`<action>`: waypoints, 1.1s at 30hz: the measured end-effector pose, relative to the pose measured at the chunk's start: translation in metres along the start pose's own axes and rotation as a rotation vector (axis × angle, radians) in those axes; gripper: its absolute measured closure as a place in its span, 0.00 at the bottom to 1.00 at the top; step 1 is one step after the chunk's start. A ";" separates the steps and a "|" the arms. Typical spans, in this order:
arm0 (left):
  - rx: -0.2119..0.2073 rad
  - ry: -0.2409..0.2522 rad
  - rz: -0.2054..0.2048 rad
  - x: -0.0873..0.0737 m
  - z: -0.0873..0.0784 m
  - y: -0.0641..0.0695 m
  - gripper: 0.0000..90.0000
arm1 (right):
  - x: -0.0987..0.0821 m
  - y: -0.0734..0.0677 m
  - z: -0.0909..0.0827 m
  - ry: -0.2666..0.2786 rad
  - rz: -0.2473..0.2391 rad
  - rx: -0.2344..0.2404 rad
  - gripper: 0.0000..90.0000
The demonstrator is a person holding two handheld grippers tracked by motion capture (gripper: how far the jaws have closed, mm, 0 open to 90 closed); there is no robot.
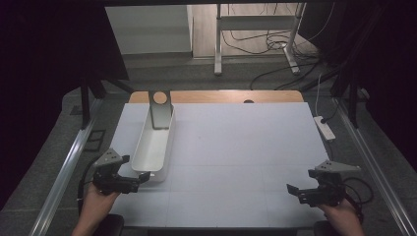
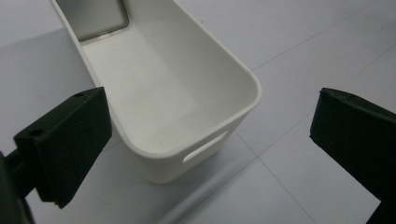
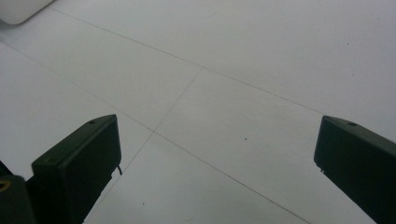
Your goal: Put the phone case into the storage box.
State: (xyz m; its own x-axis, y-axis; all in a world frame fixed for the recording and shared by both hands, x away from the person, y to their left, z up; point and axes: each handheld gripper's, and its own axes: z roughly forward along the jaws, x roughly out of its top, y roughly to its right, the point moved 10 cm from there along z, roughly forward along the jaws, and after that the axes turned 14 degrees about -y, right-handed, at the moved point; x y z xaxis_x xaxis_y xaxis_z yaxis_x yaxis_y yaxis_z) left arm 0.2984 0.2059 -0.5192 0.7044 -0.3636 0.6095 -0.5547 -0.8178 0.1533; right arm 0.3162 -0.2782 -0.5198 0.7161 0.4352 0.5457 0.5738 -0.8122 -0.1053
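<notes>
A long white plastic bin (image 1: 153, 145) lies lengthwise on the left part of the white table (image 1: 236, 147). A grey metal plate with a round hole (image 1: 160, 109) leans in the bin's far end. My left gripper (image 1: 139, 180) hovers at the bin's near end, open, its jaws spread to either side of that end without touching it. In the left gripper view the bin (image 2: 163, 88) has a handle slot in its near wall and the grey plate (image 2: 93, 18) shows at its far end. My right gripper (image 1: 294, 191) is open over bare table near the front right.
A wooden strip (image 1: 221, 96) edges the table's far side. A white power strip (image 1: 324, 128) lies just off the right edge. Metal rails (image 1: 64, 172) run along both sides. A corner of the bin (image 3: 18, 9) shows at the top left of the right gripper view.
</notes>
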 end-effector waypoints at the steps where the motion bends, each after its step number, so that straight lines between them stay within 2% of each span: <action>1: 0.001 0.001 -0.001 -0.001 -0.001 0.000 0.00 | 0.000 0.000 0.000 0.000 0.000 0.000 0.01; 23: 0.002 0.007 -0.044 -0.028 -0.013 0.000 0.00 | 0.000 0.000 0.000 -0.002 0.000 -0.002 0.01; 33: -0.001 -0.005 -0.041 -0.035 -0.011 0.005 0.00 | 0.000 0.000 0.000 -0.002 -0.002 -0.005 0.01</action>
State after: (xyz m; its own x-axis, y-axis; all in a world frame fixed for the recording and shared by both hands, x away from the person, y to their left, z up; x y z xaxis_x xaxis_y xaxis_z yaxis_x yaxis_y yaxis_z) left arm 0.2665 0.2193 -0.5312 0.7290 -0.3322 0.5985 -0.5256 -0.8318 0.1786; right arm 0.3163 -0.2784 -0.5200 0.7155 0.4375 0.5446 0.5732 -0.8133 -0.0998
